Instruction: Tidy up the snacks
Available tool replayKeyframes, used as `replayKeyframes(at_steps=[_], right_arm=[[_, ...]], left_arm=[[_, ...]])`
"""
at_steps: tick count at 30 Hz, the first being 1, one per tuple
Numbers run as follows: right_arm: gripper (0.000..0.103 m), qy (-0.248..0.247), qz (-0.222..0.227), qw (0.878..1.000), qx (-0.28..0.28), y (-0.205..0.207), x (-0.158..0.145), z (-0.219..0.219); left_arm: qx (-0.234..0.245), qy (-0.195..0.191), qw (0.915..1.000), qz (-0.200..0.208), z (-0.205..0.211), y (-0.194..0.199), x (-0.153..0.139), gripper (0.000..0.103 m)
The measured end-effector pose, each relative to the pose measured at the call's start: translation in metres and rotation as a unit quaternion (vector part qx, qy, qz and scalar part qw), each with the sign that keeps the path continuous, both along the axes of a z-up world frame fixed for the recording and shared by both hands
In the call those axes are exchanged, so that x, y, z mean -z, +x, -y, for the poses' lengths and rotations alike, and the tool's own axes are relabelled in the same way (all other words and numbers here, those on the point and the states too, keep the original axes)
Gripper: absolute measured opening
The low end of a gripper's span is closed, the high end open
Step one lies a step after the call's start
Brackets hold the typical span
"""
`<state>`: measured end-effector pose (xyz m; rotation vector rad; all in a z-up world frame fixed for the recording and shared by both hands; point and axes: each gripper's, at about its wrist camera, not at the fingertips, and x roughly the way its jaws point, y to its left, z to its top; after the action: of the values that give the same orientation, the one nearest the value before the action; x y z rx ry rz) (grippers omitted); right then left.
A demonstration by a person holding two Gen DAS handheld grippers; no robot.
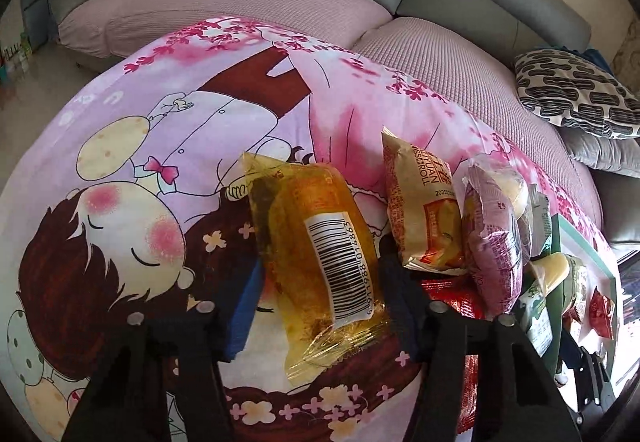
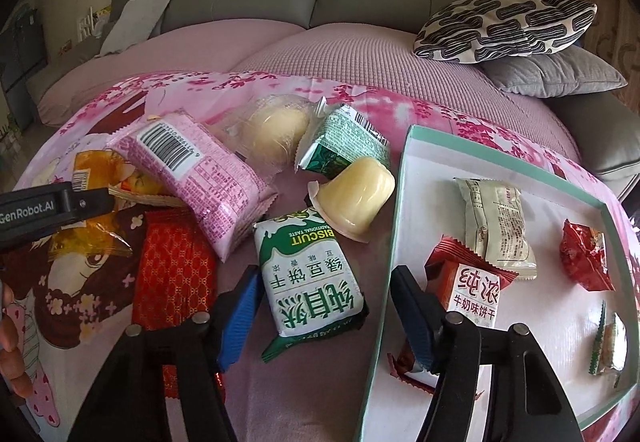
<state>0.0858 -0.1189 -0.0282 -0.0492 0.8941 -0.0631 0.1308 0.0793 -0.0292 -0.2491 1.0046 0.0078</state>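
a: left wrist view first. what is the left gripper (image 1: pixel 316 282) doing?

b: its blue pads are clamped on a yellow snack packet (image 1: pixel 316 242), barcode up, over the pink cartoon cloth (image 1: pixel 140 141).

a: and the right gripper (image 2: pixel 324 310)?

b: its jaws straddle a green and white biscuit pack (image 2: pixel 312 282) lying on the cloth; whether the pads press on it, i cannot tell.

a: what is around it?

b: a red packet (image 2: pixel 176 274) and a pink packet (image 2: pixel 192 177) to its left, a jelly cup (image 2: pixel 360 197) behind, a teal-rimmed tray (image 2: pixel 404 201) on its right holding several snacks.
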Motion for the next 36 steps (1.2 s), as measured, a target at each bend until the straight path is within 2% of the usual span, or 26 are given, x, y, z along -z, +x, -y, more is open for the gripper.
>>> replayKeyframes(at_steps=[6,11,21,36], right_arm=[[0.060,0.025,0.001,1.000,0.003,-0.003,-0.005,0.007],[0.060,0.042,0.024,0.999,-0.005,-0.008,-0.017,0.009],[0.060,0.033,0.018,0.999,-0.006,-0.006,-0.011,0.008],[0.060,0.047,0.058,0.997,-0.015,-0.011,-0.026,0.007]], left_arm=[[0.005,0.003,1.0000,0.004,0.001,-0.003,-0.004,0.051],[0.003,0.006,0.9999,0.008,-0.001,-0.006,-0.009,0.051],[0.007,-0.003,0.9999,0.007,-0.003,-0.009,-0.011,0.051],[0.007,-0.003,1.0000,0.004,-0.004,-0.009,-0.013,0.050]])
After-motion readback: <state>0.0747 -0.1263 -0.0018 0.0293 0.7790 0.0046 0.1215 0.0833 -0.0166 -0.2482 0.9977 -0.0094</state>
